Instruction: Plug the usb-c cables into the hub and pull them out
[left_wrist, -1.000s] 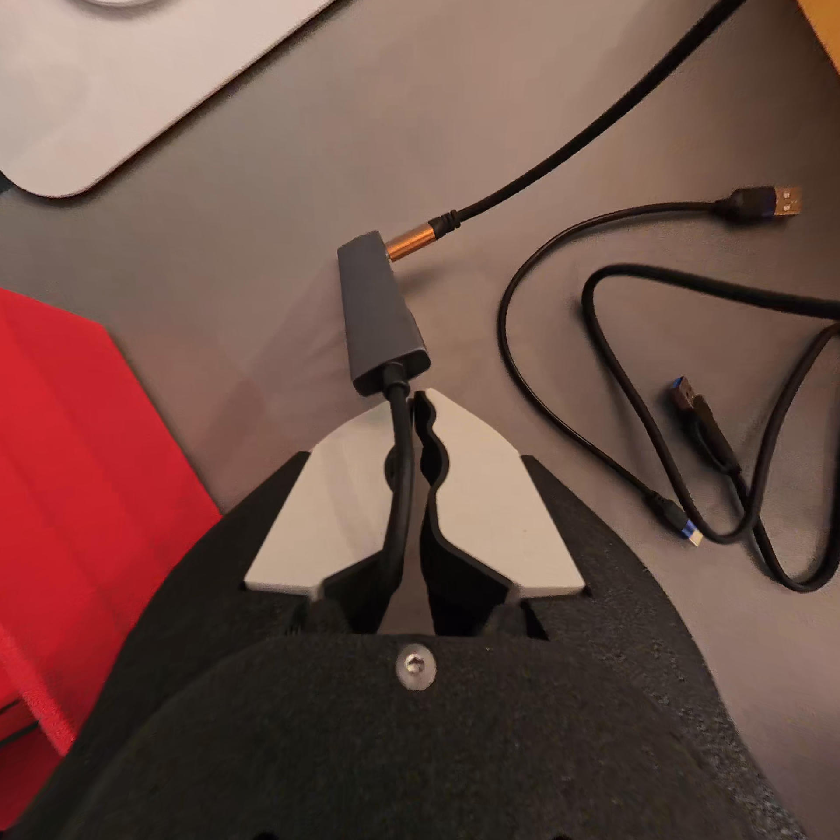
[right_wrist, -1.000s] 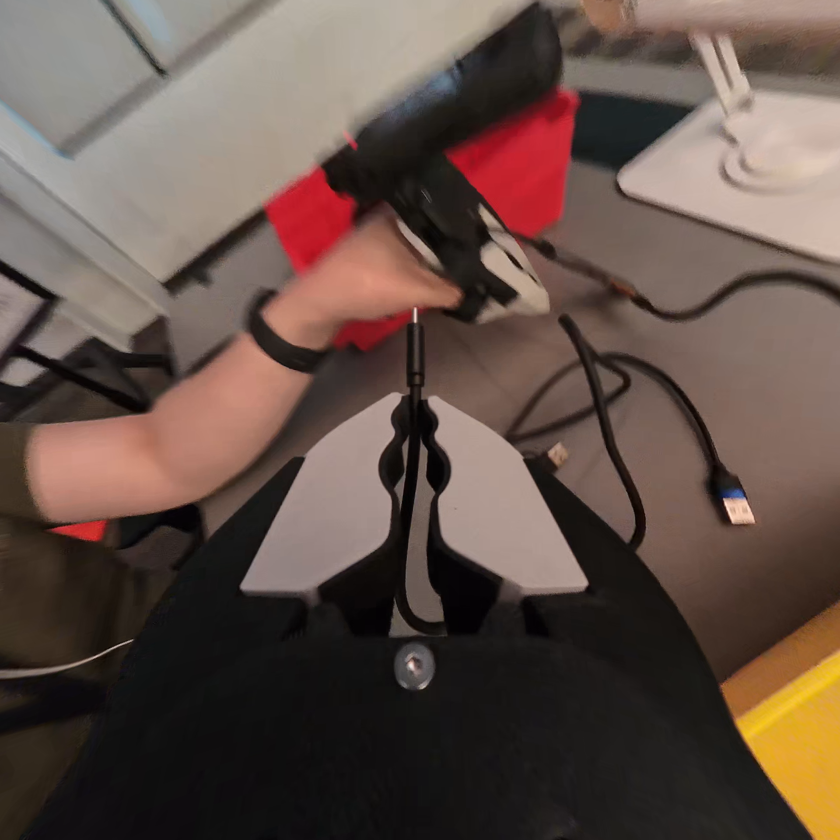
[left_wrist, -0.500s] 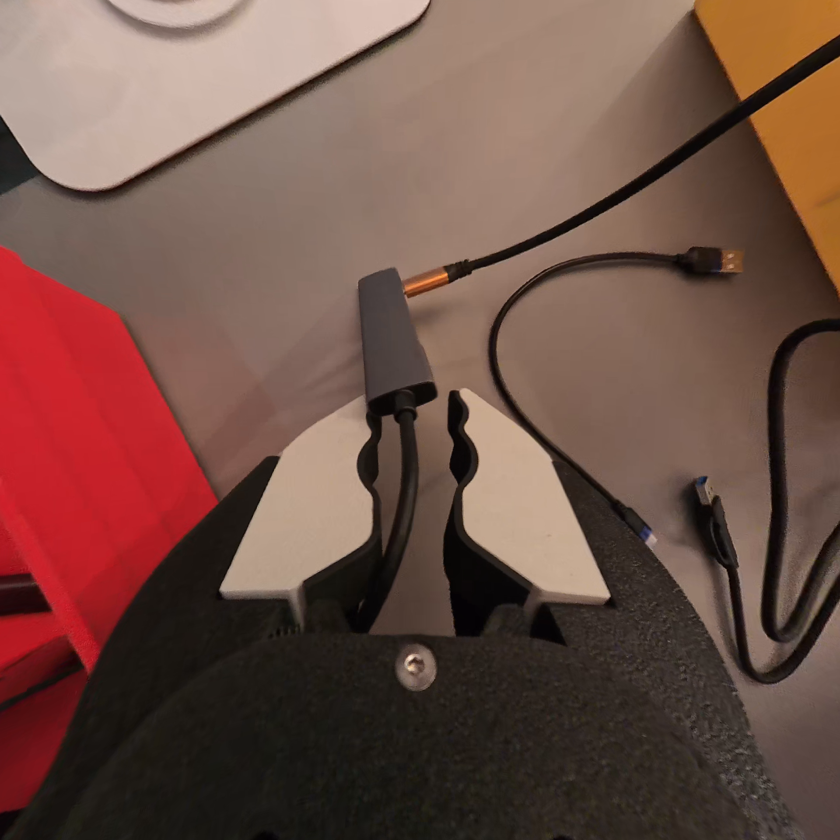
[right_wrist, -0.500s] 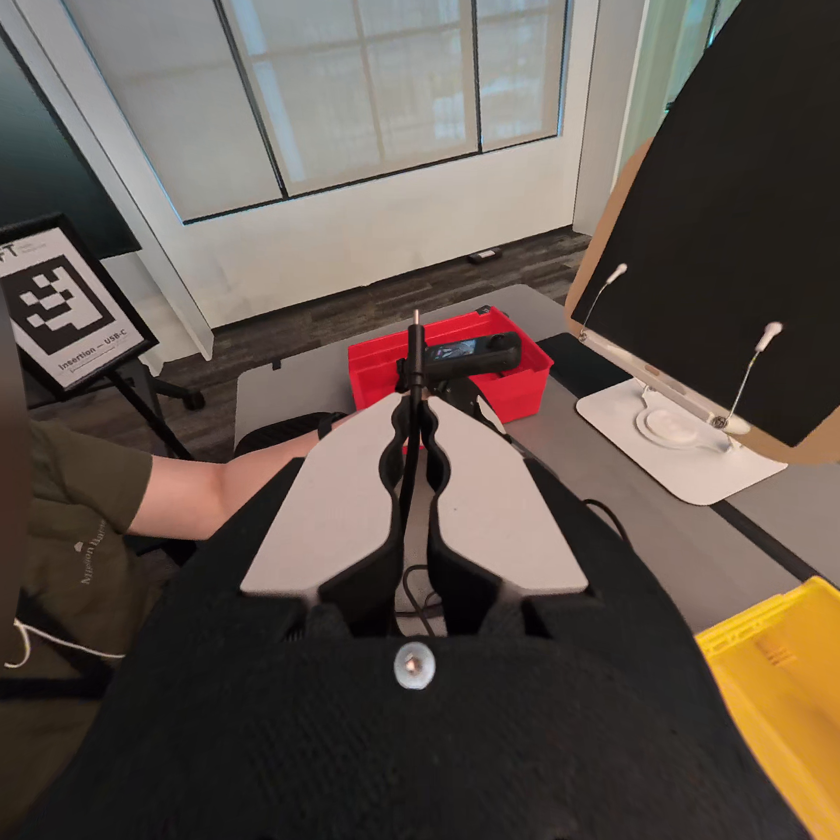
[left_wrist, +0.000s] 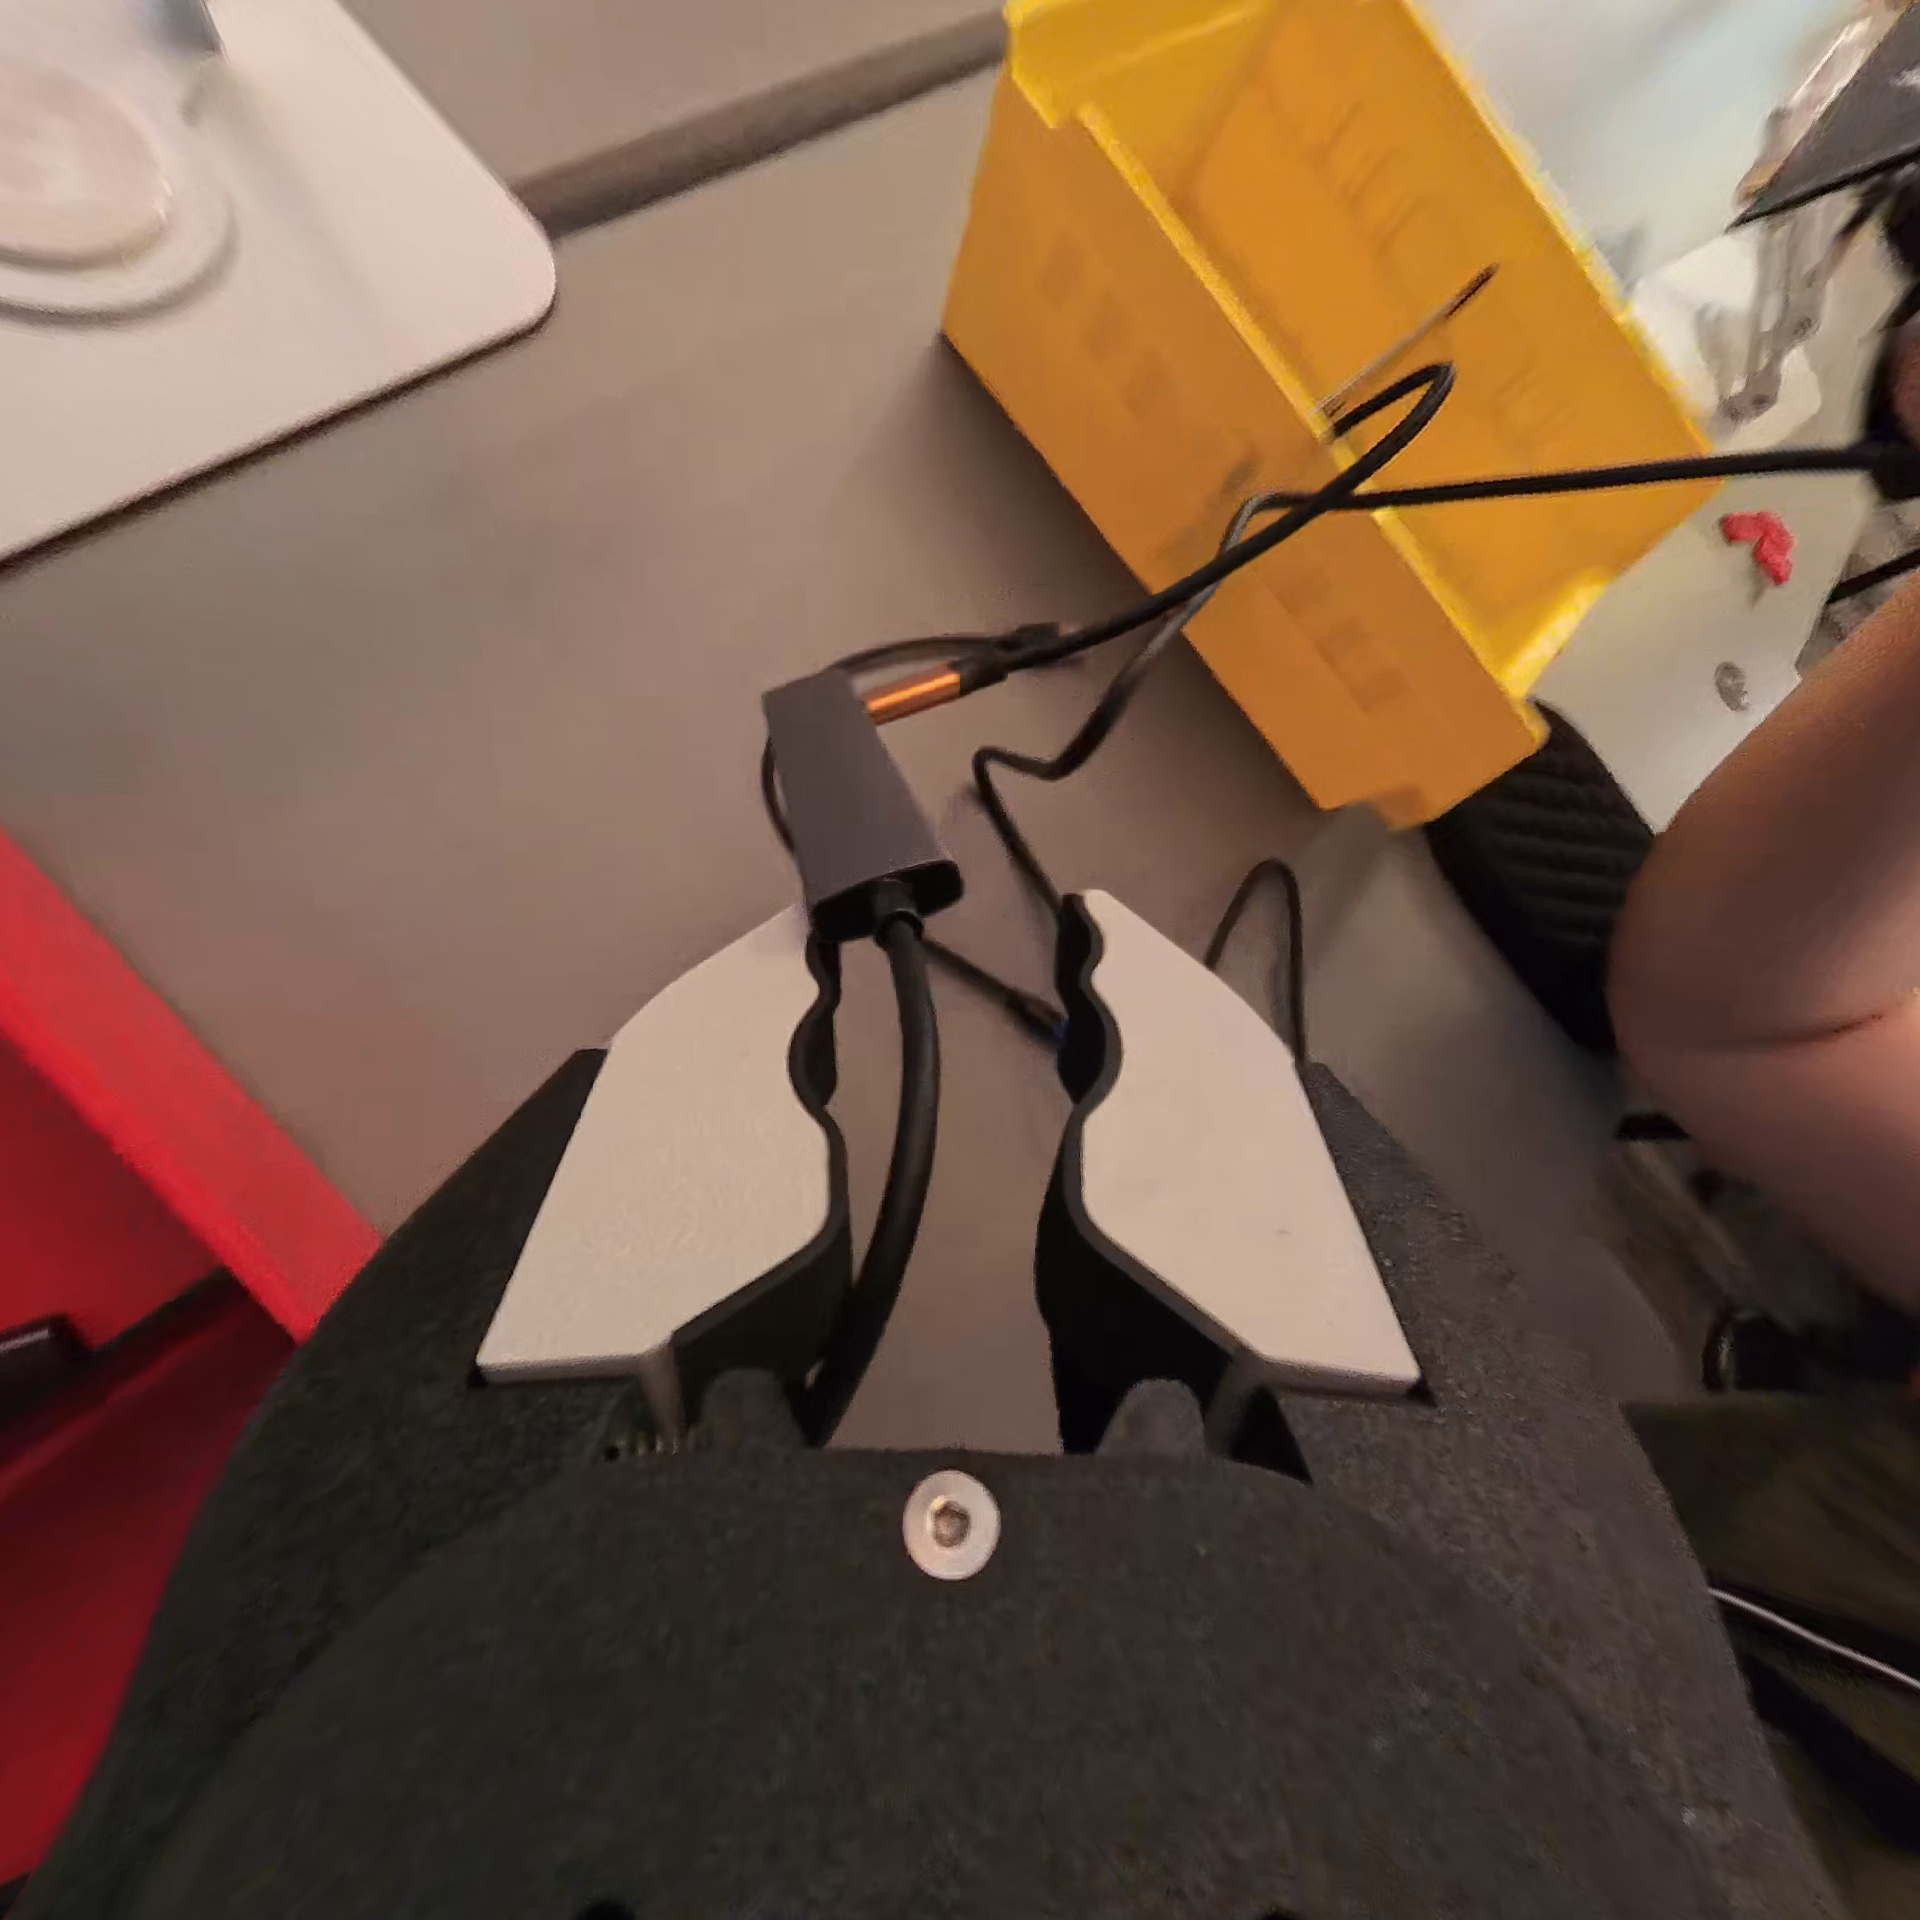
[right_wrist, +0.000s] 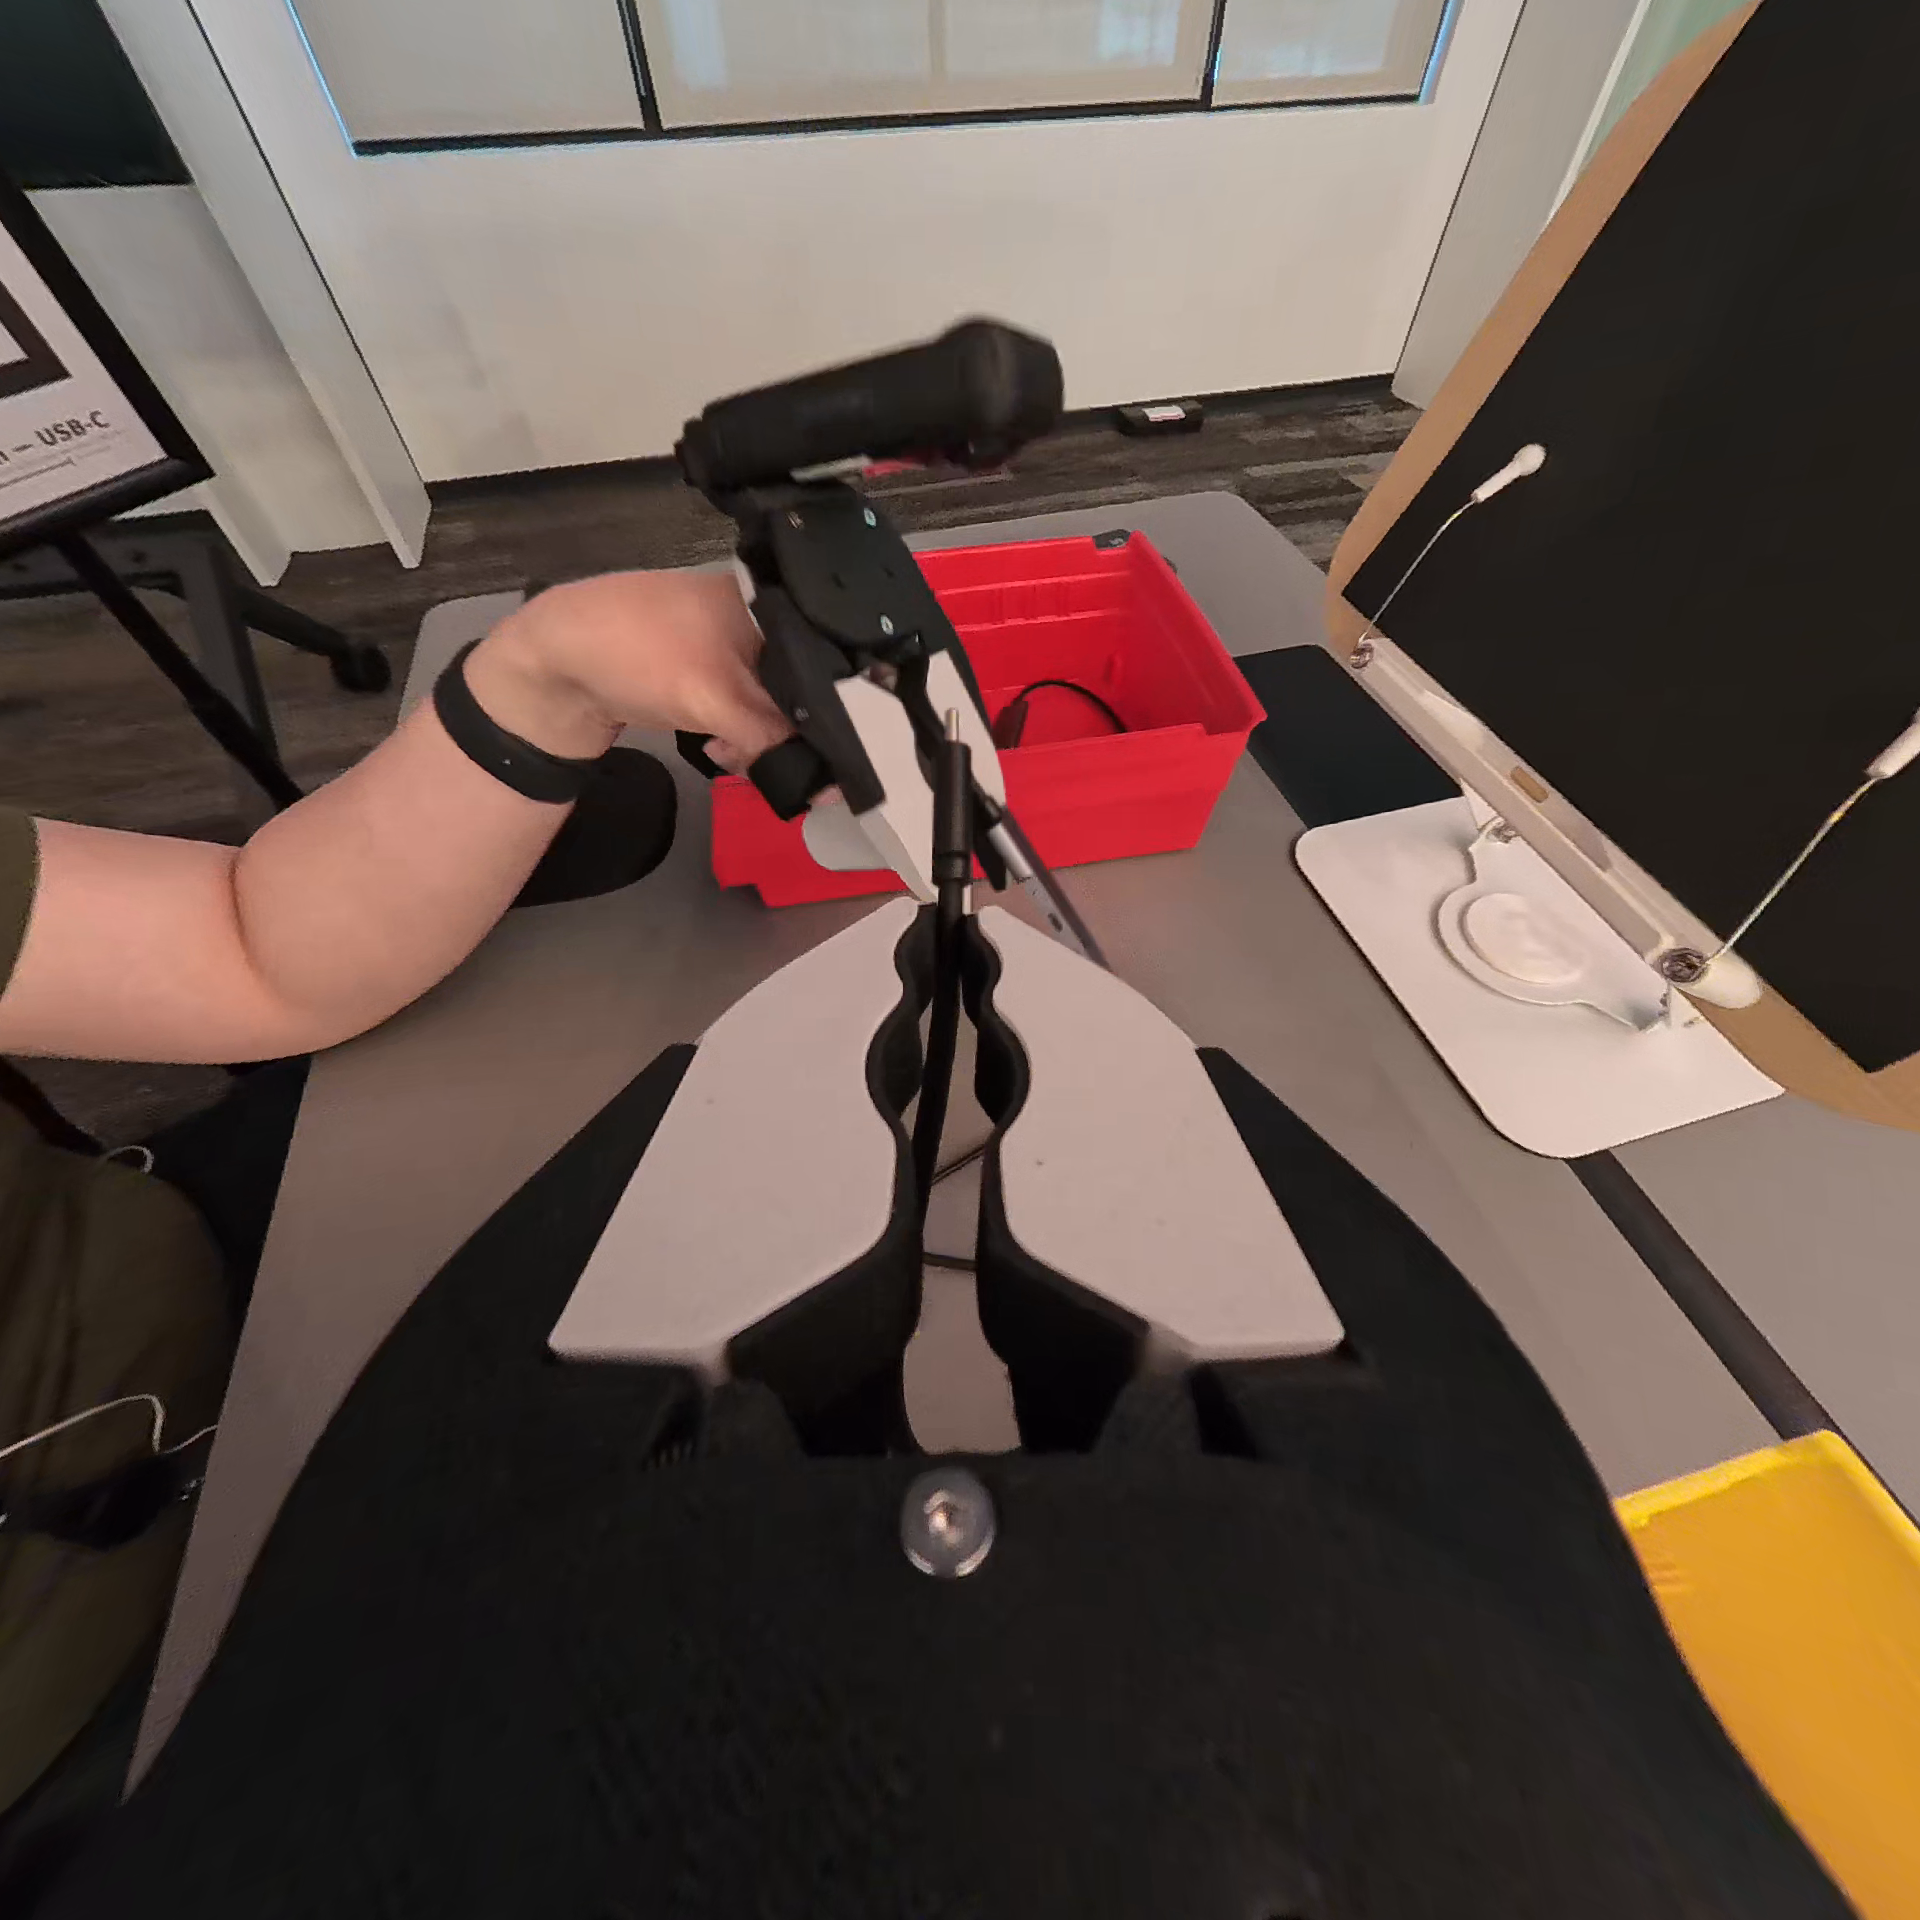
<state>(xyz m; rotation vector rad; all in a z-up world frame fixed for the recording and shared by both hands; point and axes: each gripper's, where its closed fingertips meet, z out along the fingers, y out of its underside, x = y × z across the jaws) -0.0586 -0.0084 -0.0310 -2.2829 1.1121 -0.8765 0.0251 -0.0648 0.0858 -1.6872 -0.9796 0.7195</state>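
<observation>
The dark grey hub lies just beyond my left gripper, which is open. The hub's own black cable runs loose between the fingers, close to the left one. A copper-coloured plug sits in the hub's far side. My right gripper is shut on a black usb-c cable; its plug sticks out past the fingertips, pointing towards the left gripper and the hub. I cannot tell whether the hub rests on the table.
A yellow bin stands right of the hub, with black cables strung in front of it. A red bin holding a cable stands behind the left gripper. A white stand base with a black panel is at the right. The person's arm is at the left. Tip to tip, the grippers are about 15 cm apart.
My left gripper has opened wider and let go of the hub's cable; its view has swung towards the yellow bin. My right gripper still holds its cable and now faces the left gripper closely.
</observation>
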